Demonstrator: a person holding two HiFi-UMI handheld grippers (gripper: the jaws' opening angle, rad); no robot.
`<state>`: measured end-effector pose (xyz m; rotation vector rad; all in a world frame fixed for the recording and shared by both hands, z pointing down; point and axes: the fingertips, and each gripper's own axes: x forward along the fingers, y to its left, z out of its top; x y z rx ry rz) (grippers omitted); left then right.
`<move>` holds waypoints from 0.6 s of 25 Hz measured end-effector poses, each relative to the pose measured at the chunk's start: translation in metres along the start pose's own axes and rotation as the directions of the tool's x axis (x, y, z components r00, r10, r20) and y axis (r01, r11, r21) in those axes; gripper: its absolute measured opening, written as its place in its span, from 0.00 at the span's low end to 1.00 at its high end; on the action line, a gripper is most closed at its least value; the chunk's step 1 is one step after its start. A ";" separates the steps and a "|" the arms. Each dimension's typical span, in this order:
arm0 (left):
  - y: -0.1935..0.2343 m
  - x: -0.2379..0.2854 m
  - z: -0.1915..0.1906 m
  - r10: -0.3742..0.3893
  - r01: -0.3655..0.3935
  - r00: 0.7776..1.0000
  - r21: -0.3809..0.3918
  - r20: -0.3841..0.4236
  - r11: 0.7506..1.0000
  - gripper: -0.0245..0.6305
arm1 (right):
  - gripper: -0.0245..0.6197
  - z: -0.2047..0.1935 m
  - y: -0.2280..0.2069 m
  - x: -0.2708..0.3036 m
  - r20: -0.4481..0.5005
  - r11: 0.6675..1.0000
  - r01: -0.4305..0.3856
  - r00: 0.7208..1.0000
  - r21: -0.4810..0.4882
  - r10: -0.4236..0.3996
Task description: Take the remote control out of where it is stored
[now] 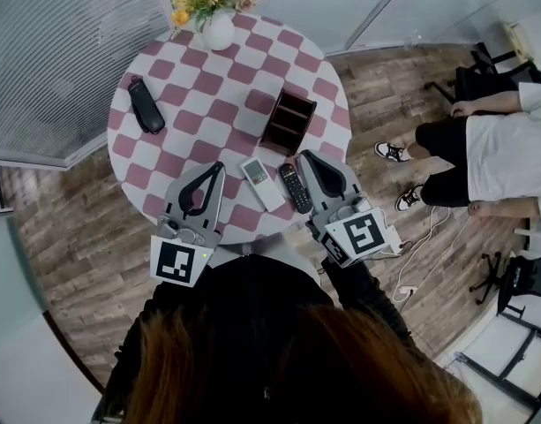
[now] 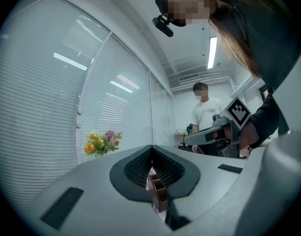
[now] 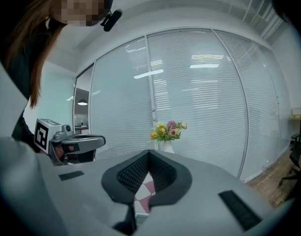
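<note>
As head view looks down, slim black plastic remote control [image 1: 296, 188] is lying flat on round pink-and-white checked table [image 1: 208, 95], outside brown wooden compartment box [image 1: 288, 122], just beside white rectangular remote [image 1: 263, 184], near right gripper [image 1: 305, 157].
Left gripper view: left gripper [image 2: 151, 147] is hovering, jaws together, empty (box showing beyond tips).
Right gripper view: jaws pressing together, holding nothing.

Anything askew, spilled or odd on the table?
Nothing stands out. The white remote and black remote lie flat on the table near the wooden organizer; the flower vase stands upright, nothing spilled.
</note>
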<state>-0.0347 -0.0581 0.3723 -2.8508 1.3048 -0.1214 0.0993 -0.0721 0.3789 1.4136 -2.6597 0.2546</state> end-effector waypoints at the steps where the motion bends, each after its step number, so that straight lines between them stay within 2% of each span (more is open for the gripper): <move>1: -0.001 0.000 0.001 -0.004 0.004 1.000 0.003 0.000 1.000 0.05 | 0.06 0.000 0.001 0.000 0.000 1.000 -0.001 1.000 -0.001 0.001; 15: -0.008 0.000 0.004 -0.028 0.028 1.000 0.010 -0.003 1.000 0.05 | 0.06 0.001 0.011 0.001 0.004 1.000 -0.007 1.000 -0.005 0.007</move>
